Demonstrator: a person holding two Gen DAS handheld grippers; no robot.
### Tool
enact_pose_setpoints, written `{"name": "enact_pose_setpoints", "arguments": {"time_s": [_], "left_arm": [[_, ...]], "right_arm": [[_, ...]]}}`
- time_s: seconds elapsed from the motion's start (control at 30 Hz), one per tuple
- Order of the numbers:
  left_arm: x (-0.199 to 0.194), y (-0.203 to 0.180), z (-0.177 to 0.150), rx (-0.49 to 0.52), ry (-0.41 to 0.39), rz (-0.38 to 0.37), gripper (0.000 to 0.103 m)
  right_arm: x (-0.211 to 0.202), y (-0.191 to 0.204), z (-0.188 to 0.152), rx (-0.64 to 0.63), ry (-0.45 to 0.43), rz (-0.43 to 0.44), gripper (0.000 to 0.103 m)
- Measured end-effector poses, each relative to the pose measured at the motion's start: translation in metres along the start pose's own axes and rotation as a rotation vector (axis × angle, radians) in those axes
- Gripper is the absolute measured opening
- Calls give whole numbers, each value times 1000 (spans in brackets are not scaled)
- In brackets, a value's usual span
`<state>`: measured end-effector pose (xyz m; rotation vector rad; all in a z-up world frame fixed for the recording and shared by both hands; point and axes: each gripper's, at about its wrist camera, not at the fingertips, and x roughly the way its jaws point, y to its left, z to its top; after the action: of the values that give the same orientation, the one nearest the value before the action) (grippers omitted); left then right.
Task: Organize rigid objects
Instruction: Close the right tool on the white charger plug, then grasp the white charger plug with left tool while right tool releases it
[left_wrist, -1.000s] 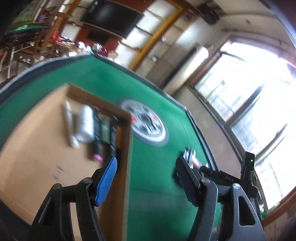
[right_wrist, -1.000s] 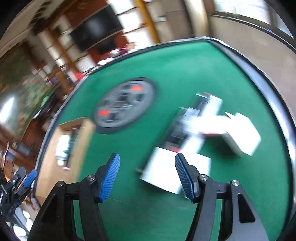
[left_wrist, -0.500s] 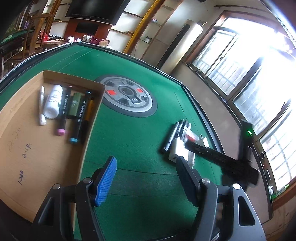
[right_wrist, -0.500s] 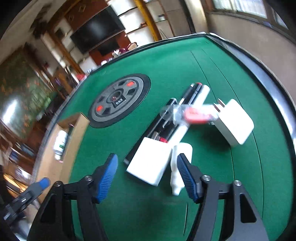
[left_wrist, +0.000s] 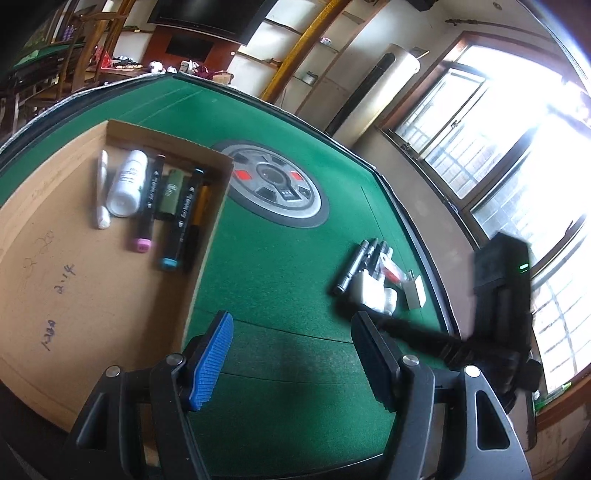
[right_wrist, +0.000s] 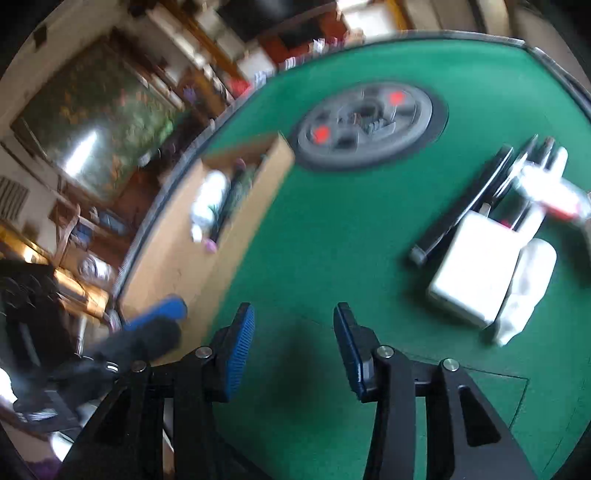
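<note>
A shallow cardboard tray (left_wrist: 66, 280) lies on the green table at the left. In it lie a white tube (left_wrist: 101, 190), a white bottle (left_wrist: 127, 182), markers (left_wrist: 149, 203) and a green lighter (left_wrist: 171, 194) in a row. A pile of loose items sits at the table's right: black pens (left_wrist: 351, 269), a white charger block (right_wrist: 476, 273), a white bottle (right_wrist: 524, 291) and a clear red-tipped item (right_wrist: 554, 195). My left gripper (left_wrist: 291, 365) is open and empty above the felt between tray and pile. My right gripper (right_wrist: 293, 350) is open and empty, left of the pile.
A round grey hub (left_wrist: 275, 186) with red marks sits at the table's centre. The table's raised black edge (left_wrist: 413, 229) runs close behind the pile. The right gripper's body (left_wrist: 502, 295) shows at the right of the left wrist view. Windows and furniture surround the table.
The right wrist view has swung left, so the pile now lies at its right and the tray shows. The left gripper has pulled back a little. Both stay open.
</note>
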<state>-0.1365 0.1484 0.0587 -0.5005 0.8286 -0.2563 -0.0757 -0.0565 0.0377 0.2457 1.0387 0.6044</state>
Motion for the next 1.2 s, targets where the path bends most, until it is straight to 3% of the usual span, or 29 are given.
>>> {"name": "enact_pose_setpoints", "arguments": {"time_s": [0.07, 0.13, 0.2, 0.27, 0.4, 0.57, 0.6, 0.67, 0.8, 0.93, 1.07, 1.1, 1.2], "left_arm": [[-2, 1, 1, -7, -11, 1, 69], [0, 0, 1, -15, -10, -9, 69], [3, -1, -1, -16, 1, -19, 69], [5, -3, -3, -9, 16, -24, 69], [3, -1, 0, 1, 7, -7, 69], [11, 0, 0, -12, 29, 2, 70], [14, 0, -2, -4, 41, 5, 70], [18, -4, -4, 26, 55, 18, 70], [29, -18, -8, 155, 67, 91, 70], [43, -31, -13, 295, 90, 157, 70], [55, -36, -19, 455, 122, 256, 72], [59, -35, -20, 490, 142, 266, 76], [72, -32, -24, 537, 203, 256, 77]], "right_arm": [[-18, -15, 10, 9, -100, -124, 49], [-22, -33, 20, 21, -129, -237, 52], [-12, -53, 28, 14, -108, -338, 52], [5, -69, 31, 40, -58, -363, 53], [24, -68, 21, 62, -13, -312, 53], [43, -34, 2, 69, 87, -64, 53], [50, -28, -3, 64, 135, 35, 53], [49, -27, -7, 81, 141, 110, 53], [7, -40, -10, 68, -15, 4, 53], [-29, -66, -18, 121, -96, -54, 55], [-50, -97, -16, 187, -124, -103, 58], [-51, -104, -18, 203, -121, -110, 58], [-53, -123, -21, 241, -111, -111, 58]]}}
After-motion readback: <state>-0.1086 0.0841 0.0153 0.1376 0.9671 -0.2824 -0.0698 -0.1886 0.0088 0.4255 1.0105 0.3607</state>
